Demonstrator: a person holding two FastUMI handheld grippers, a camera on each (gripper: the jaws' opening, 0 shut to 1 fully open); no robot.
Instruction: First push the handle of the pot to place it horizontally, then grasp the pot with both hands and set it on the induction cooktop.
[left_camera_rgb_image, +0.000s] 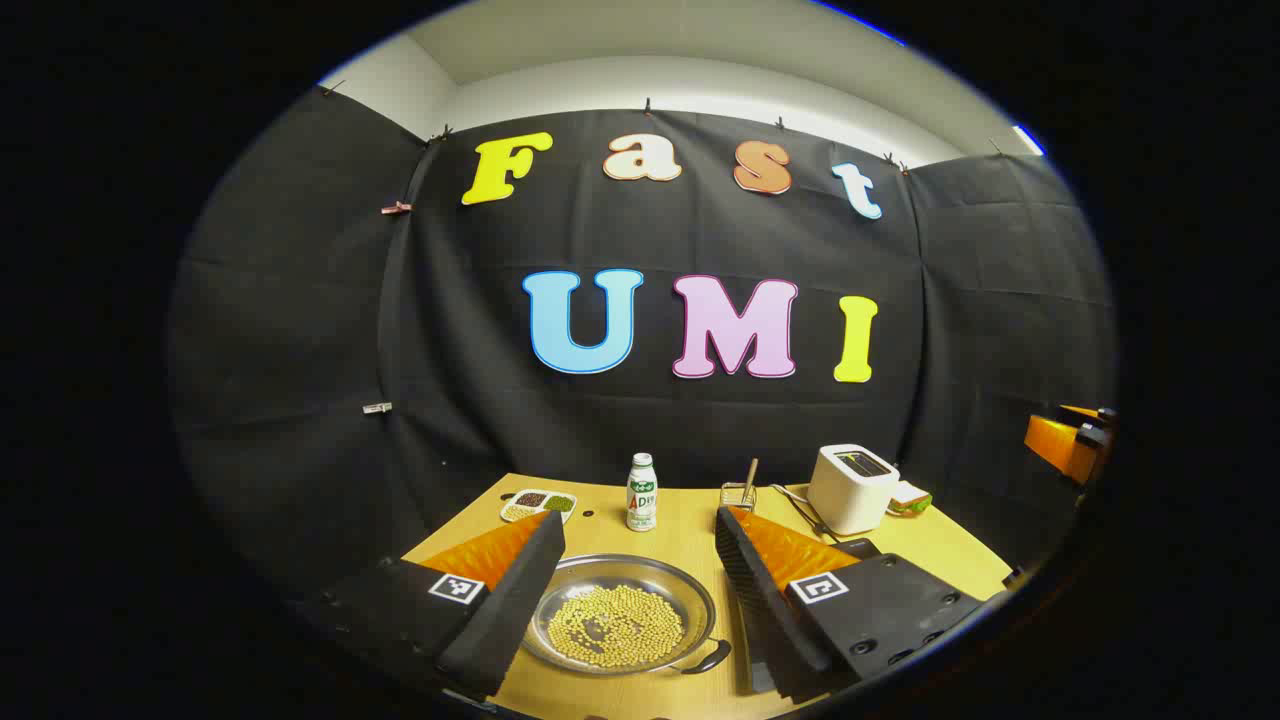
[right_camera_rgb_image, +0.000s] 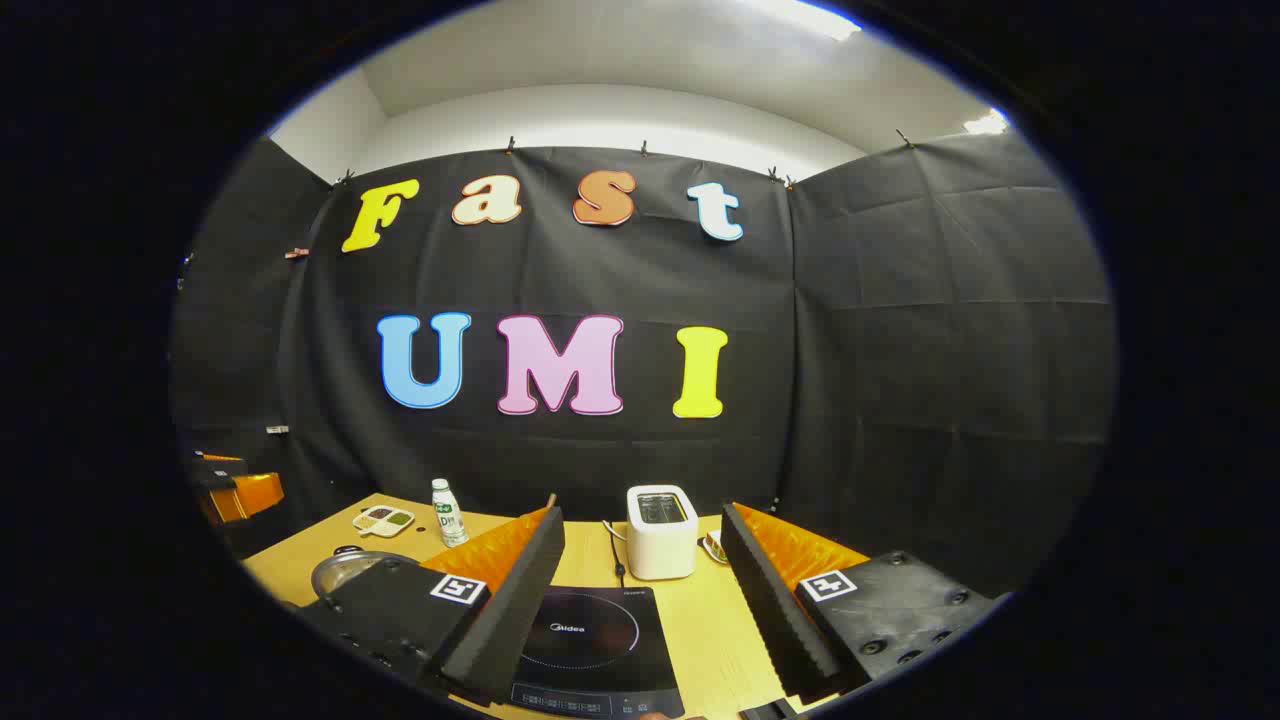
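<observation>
**Left gripper nearer the pot, handle at five o'clock**

Left gripper (left_camera_rgb_image: 640, 600) hangs wide open over my bench (left_camera_rgb_image: 690, 530), framing the pot (left_camera_rgb_image: 620, 625) dead ahead between my fingers. Its one visible handle (left_camera_rgb_image: 708, 660) juts toward five o'clock, so I judge it needs turning. Right gripper (right_camera_rgb_image: 640, 600), equally wide, faces the induction cooktop (right_camera_rgb_image: 600, 640), with the pot at nine o'clock.

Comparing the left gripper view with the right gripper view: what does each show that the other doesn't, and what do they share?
Left gripper view: yellow beans inside the shallow round metal pot, plus its black handle. Right gripper view: the flat black induction cooktop. Both: the pot's rim, the white toaster, the white bottle and the wooden table.
</observation>
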